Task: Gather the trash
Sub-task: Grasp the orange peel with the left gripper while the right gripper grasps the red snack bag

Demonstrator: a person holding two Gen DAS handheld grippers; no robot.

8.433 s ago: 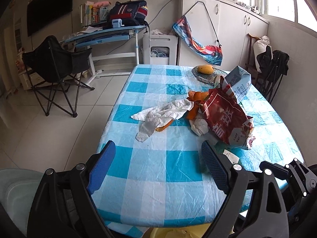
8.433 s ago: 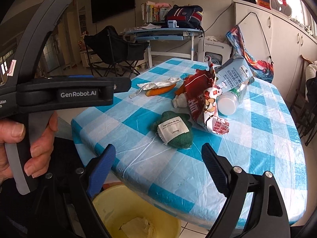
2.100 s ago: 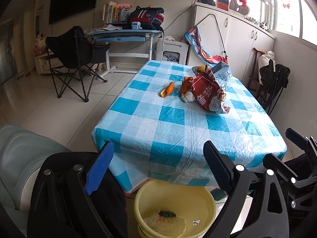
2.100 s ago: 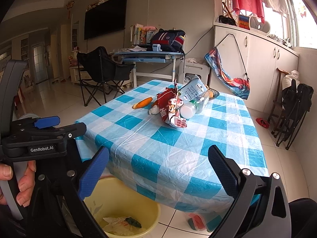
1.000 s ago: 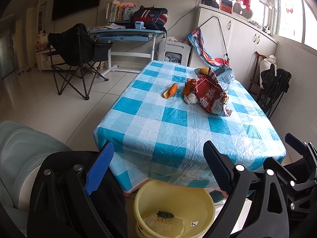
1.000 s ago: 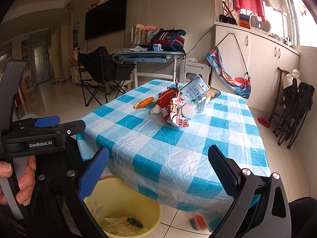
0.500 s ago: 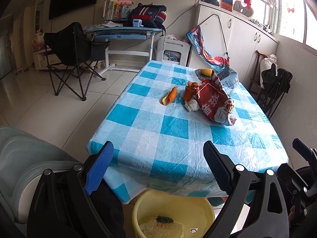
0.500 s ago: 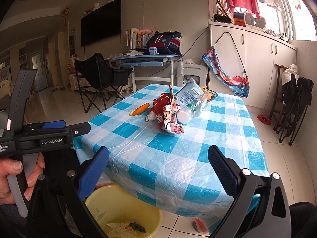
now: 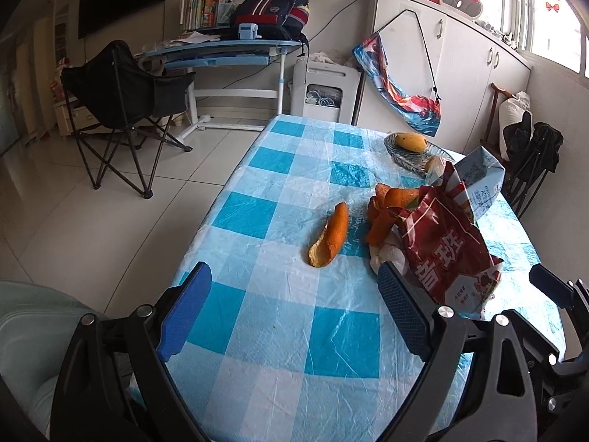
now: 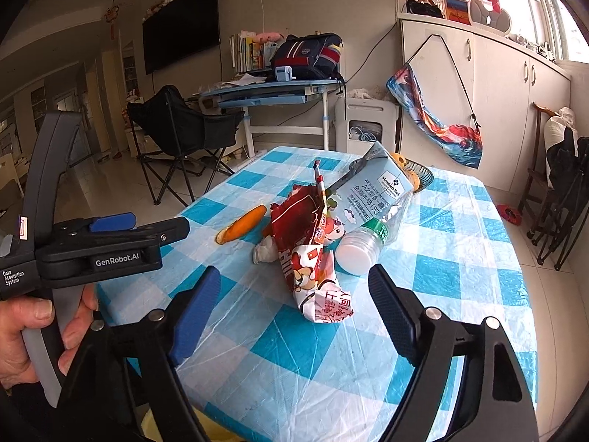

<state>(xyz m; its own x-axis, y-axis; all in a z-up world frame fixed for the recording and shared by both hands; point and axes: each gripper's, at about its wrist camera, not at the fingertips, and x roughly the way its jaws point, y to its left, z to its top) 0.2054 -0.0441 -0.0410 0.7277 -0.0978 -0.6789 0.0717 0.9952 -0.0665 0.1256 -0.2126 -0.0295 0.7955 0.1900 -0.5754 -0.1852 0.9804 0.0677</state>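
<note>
The right gripper (image 10: 291,313) has just been closing a little, but its jaws are apart with nothing between them, and the crumpled red and white snack bag (image 10: 313,258) lies right ahead, its long side pointing at it. The left gripper (image 9: 294,309) is open and empty; the curved orange peel (image 9: 331,235) lies ahead. All sits on the blue and white checked tablecloth (image 9: 279,316) in a living room.

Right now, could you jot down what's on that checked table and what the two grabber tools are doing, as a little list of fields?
surface: table with blue checked cloth
loose trash: orange peel, lying alone
pile: red snack bag, milk carton, plastic bottle
fruit basket: far end, holds a mango
left gripper: open, empty
right gripper: empty, jaws just narrowed, snack bag ahead
</note>
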